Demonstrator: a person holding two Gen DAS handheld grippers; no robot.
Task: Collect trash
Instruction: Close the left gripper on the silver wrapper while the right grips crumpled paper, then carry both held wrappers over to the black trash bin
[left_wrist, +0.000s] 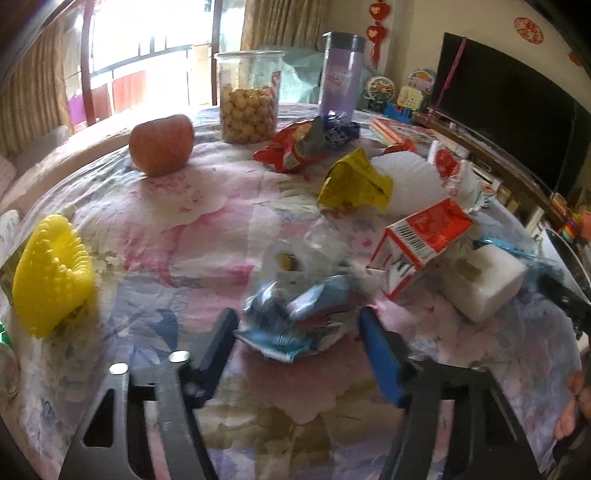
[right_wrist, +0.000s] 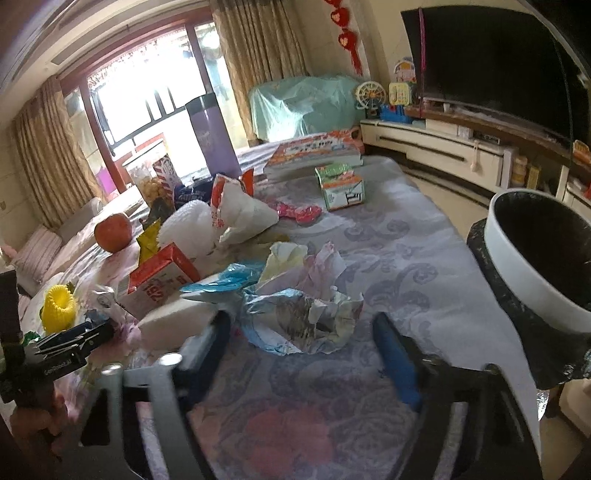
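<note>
Left gripper (left_wrist: 297, 325) brackets a crumpled blue wrapper (left_wrist: 291, 317), jaws apart, pads not visibly pressing. Right gripper (right_wrist: 301, 328) likewise straddles a foil wrapper (right_wrist: 306, 321), ungripped. The lined bin (right_wrist: 539, 266) waits just right for dropping.

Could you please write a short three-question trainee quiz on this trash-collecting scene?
1. True or false: the apple is lying inside the bin.
2. What lies between the left gripper fingers: A blue-and-silver wrapper, B red carton, C yellow wrapper?
3. What crumpled item sits before the right gripper?

Key: 1 false, it is on the tablecloth. 2 A. 3 A silvery foil bag.
</note>
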